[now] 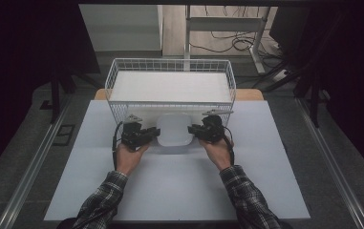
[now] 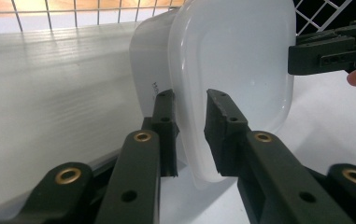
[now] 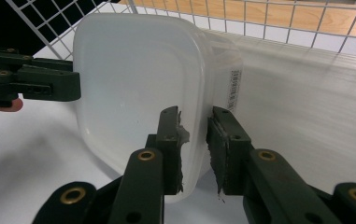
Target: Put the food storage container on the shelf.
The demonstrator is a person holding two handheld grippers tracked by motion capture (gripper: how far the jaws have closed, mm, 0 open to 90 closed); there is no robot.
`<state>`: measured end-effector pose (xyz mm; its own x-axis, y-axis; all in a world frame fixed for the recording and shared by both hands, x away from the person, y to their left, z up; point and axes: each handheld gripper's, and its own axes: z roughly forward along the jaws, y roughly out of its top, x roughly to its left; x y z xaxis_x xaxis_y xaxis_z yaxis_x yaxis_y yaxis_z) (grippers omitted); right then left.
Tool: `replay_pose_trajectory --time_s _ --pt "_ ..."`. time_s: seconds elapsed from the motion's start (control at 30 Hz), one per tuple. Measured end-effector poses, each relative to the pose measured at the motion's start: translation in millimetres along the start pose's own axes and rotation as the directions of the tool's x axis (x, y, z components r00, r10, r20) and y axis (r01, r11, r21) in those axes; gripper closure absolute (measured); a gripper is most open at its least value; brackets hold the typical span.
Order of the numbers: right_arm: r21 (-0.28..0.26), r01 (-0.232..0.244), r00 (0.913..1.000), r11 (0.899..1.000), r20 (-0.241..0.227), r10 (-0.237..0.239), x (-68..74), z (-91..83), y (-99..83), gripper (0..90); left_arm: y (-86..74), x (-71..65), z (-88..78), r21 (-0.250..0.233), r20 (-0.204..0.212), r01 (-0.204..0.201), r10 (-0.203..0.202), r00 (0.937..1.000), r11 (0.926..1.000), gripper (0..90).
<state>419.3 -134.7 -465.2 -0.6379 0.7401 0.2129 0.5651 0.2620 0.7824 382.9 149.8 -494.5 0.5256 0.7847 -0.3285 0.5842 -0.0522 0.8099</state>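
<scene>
Two handheld tongs are seen at the middle of a white table, one in each of a person's hands, both applied to the same translucent white plastic container (image 1: 174, 130). Viewed from above, the left gripper (image 1: 154, 135) is placed at the container's 9 o'clock edge and the right gripper (image 1: 192, 130) at its 3 o'clock edge, with plaid sleeves entering from 6 o'clock. From the left gripper view, its two black jaws are seen straddling the container's thin rim wall (image 2: 192, 116), one jaw inside and one outside, closed to the wall or very nearly so. From the right gripper view the same is seen on the opposite wall (image 3: 196, 126), where worn, ragged pad material is pressed against the plastic. The container is open-topped, square with rounded corners, apparently empty, and is positioned just in front of a white wire basket (image 1: 170, 67) lying at 12 o'clock; whether it is resting on the table (image 1: 179, 186) or slightly raised cannot be told. It is judged to be light, thin-walled and somewhat flexible, with a smooth, slippery surface, so the walls may bow or slide under a hard pinch. Opposite rims, gripped evenly, are judged the soundest hold.
</scene>
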Motion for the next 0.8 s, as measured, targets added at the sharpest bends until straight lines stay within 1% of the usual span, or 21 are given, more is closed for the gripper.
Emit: replay_pose_trajectory --time_s 0.17,0.2,0.23,0.27,0.3,0.33,0.37,0.4,0.43,0.47,0.5,0.57,0.6,0.63,0.67,0.73,0.77,0.8 --pt "-0.007 0.004 0.9998 1.000 0.020 -0.003 -0.2 4.7 4.0 69.8 4.4 1.1 5.2 -0.008 -0.012 -0.012 0.012 0.9999 0.9999 69.6" --pt "-0.010 -0.004 0.9998 1.000 0.021 0.004 -1.8 7.0 5.0 68.1 7.0 1.5 7.3 -0.001 -0.024 -0.027 0.027 0.9994 0.9996 68.5" --pt "-0.010 -0.004 0.9998 1.000 0.021 0.004 -1.8 7.0 5.0 68.1 7.0 1.5 7.3 -0.001 -0.024 -0.027 0.027 0.9994 0.9996 67.3" --pt "-0.014 -0.007 0.9998 1.000 0.020 0.007 -3.1 8.1 5.4 67.1 8.5 2.1 8.1 0.007 -0.033 -0.036 0.036 0.9988 0.9993 67.3" --pt "-0.019 -0.010 0.9997 1.000 0.023 0.010 -4.2 8.8 6.0 67.2 9.5 1.4 9.6 0.010 -0.065 -0.059 0.059 0.9961 0.9982 64.8" --pt "-0.001 0.010 0.9989 1.000 0.046 -0.010 -4.7 12.4 6.7 66.4 10.1 0.8 10.3 0.007 -0.082 -0.074 0.074 0.9939 0.9972 65.5" --pt "-0.001 0.010 0.9989 1.000 0.046 -0.010 -4.7 12.4 6.7 66.4 11.5 0.5 11.2 0.002 -0.095 -0.080 0.080 0.9923 0.9968 65.5" --pt "-0.015 0.004 0.9985 1.000 0.054 -0.003 -5.7 14.3 7.6 65.9 14.5 1.4 12.9 0.005 -0.106 -0.093 0.093 0.9901 0.9957 65.4" --pt "-0.015 0.004 0.9985 1.000 0.054 -0.003 -5.7 14.3 7.6 65.9 14.5 1.4 12.9 0.005 -0.106 -0.093 0.093 0.9901 0.9957 64.7" --pt "-0.024 0.012 0.9976 1.000 0.069 -0.010 -6.4 16.7 9.4 64.4 16.2 1.4 14.5 0.004 -0.120 -0.099 0.099 0.9878 0.9951 64.0" --pt "-0.024 0.012 0.9976 1.000 0.069 -0.010 -6.4 16.7 9.4 64.4 17.0 1.6 15.5 0.000 -0.125 -0.099 0.098 0.9874 0.9951 64.0" --pt "-0.035 0.035 0.9955 0.999 0.089 -0.032 -7.2 18.8 10.5 63.1 19.0 3.4 17.3 0.000 -0.132 -0.096 0.096 0.9866 0.9953 62.7" --pt "-0.043 0.052 0.9935 0.998 0.104 -0.047 -6.3 20.4 10.8 62.6 19.9 5.4 19.0 -0.004 -0.129 -0.086 0.085 0.9880 0.9963 60.0" --pt "-0.043 0.052 0.9935 0.998 0.104 -0.047 -6.3 20.4 10.8 62.6 19.9 5.4 19.0 -0.004 -0.129 -0.086 0.085 0.9880 0.9963 58.5" --pt "-0.046 0.055 0.9926 0.997 0.111 -0.050 -5.4 21.4 10.8 62.3 20.1 7.5 19.5 -0.011 -0.126 -0.078 0.076 0.9891 0.9969 56.5" --pt "-0.047 0.058 0.9926 0.997 0.110 -0.052 -4.6 21.1 10.3 62.3 20.4 7.9 19.0 -0.009 -0.127 -0.082 0.080 0.9886 0.9966 52.3" --pt "-0.047 0.058 0.9926 0.997 0.110 -0.052 -4.6 21.1 10.3 62.3 20.4 7.7 18.0 -0.006 -0.136 -0.088 0.086 0.9869 0.9961 52.3" --pt "-0.061 0.072 0.9921 0.996 0.107 -0.065 -4.1 18.6 9.4 62.2 19.7 7.8 14.6 -0.018 -0.130 -0.091 0.087 0.9876 0.9957 47.7"
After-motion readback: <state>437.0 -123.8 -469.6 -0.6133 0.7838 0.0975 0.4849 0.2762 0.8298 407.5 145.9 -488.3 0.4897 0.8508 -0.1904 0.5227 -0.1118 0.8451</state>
